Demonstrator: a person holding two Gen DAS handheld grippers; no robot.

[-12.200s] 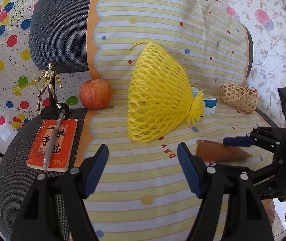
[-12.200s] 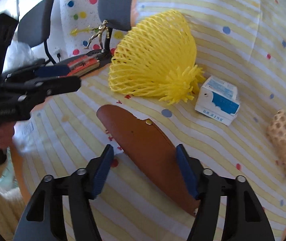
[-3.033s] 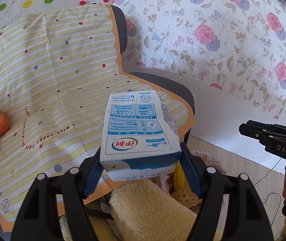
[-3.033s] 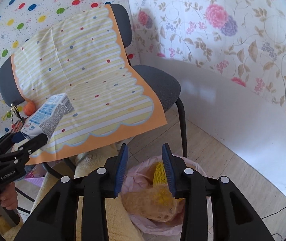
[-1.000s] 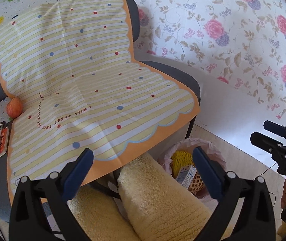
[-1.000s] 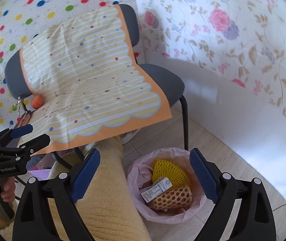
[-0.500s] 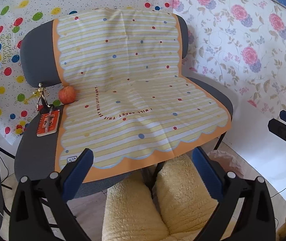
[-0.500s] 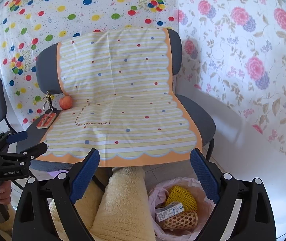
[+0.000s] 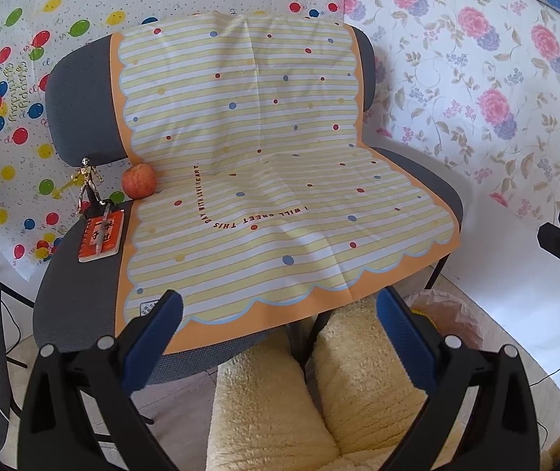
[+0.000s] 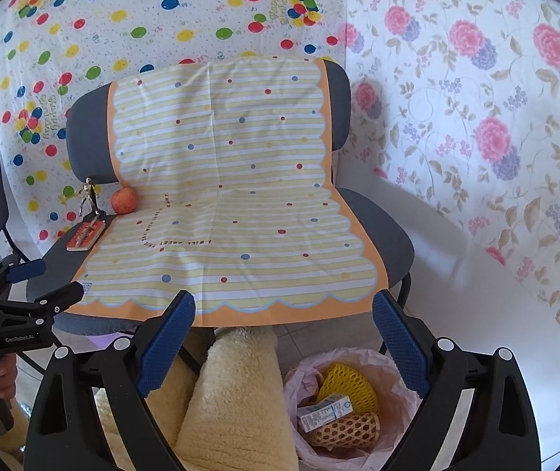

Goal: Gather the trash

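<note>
A: Claws? Left gripper [image 9: 280,337] and right gripper [image 10: 283,343] both wide, nothing held.

B: Trash? Carton [image 10: 325,412], net [image 10: 344,386], basket [image 10: 344,429] in bag [image 10: 399,392], under chair's [image 10: 391,235] front right corner.

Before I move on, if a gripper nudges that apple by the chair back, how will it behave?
The apple looks round and smooth, so it would probably roll rather than slide. It sits beside the figurine, which stands tall on a small base and might tip if bumped. The striped cloth edge may slow it slightly.
</note>
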